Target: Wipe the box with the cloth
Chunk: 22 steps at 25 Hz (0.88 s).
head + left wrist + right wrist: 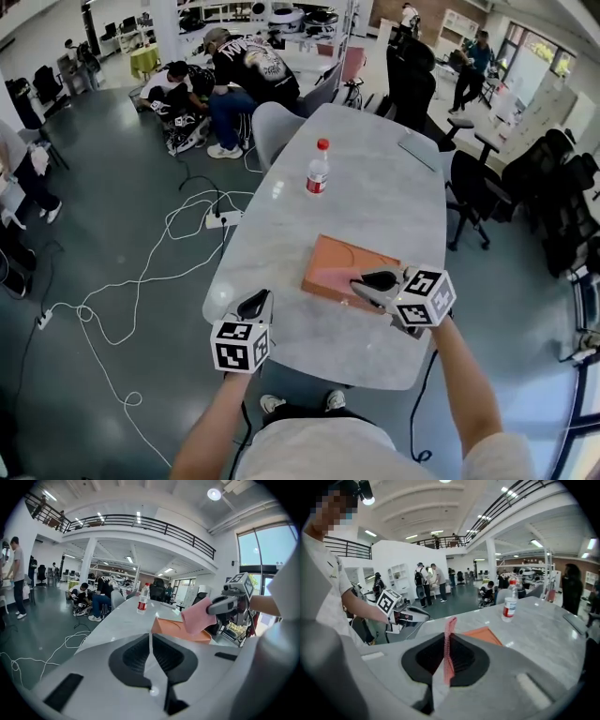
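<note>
Pink cloth (449, 644): one piece, thin and limp, clamped edge-on between the fingers of the right gripper (372, 280). Its free part hangs over the near end of the box and seems to touch it. Judged light and soft, apt to fold or bunch under a push. Best held by one edge, as here, so the loose part can trail flat.

Orange box (349, 265): flat, rectangular, lying on the tabletop (375, 187) at about 2 o'clock from the left gripper (255, 306), near the front edge. Likely light card, stiff enough to wipe but prone to slide on the glossy surface. Best steadied at its left edge or far corner, which nothing holds now.

Left gripper: fingers closed together on nothing, held at the tabletop's near-left edge, apart from the box.

Bottle (319, 167): clear plastic, red cap and label, upright at 12 o'clock from the box, well apart.

Tabletop: pale, marble-look, glossy, rounded outline, with a flat grey device (418, 149) toward 1 o'clock.

Room: large open hall with a grey floor (112, 187). White cables (141, 272) lie at 9 o'clock and dark chairs (469, 187) stand at 3 o'clock. People sit and stand from 11 to 1 o'clock, and a railed gallery (140, 524) runs overhead.
</note>
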Tool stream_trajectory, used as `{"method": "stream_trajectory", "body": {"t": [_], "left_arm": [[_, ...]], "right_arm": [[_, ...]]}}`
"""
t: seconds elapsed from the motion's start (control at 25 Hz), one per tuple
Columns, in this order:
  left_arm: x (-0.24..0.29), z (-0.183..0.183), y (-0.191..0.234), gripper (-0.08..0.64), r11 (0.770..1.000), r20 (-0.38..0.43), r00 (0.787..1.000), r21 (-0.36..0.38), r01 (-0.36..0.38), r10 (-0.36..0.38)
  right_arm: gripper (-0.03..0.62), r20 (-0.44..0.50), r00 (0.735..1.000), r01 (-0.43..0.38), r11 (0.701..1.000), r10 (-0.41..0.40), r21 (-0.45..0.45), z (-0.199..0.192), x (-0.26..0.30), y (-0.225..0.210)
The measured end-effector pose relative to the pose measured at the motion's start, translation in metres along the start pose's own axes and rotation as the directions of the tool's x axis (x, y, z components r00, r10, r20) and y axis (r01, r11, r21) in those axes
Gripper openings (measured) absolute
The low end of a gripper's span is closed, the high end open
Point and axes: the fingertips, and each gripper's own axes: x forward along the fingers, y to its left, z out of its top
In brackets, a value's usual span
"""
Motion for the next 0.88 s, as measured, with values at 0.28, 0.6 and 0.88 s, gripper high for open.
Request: {"method": "stream_trajectory", "body": {"t": [0.28,0.6,0.88], "left_arm": [[0.014,0.015,-0.040,0.026,0.999,0.002,1.000,0.049,0.010,-0.010],[0.021,0.023,-0.079,0.026,0.996,0.011,1.000,0.084,0.023,-0.024],[0.021,0.028,-0.107,0.026,0.995,0.025,1.000,0.099,0.014,-0.016]], "right_arm": [[0.015,0.147,0.961,0.223,0.970,-0.235,0.097,-0.023,-0.067,-0.037],[0.015,0.279,0.856,0.386,0.897,-0.435,0.213,-0.035,-0.119,-0.047],[0.015,0.312,0.821,0.417,0.875,-0.479,0.245,-0.047,-0.132,-0.040]]}}
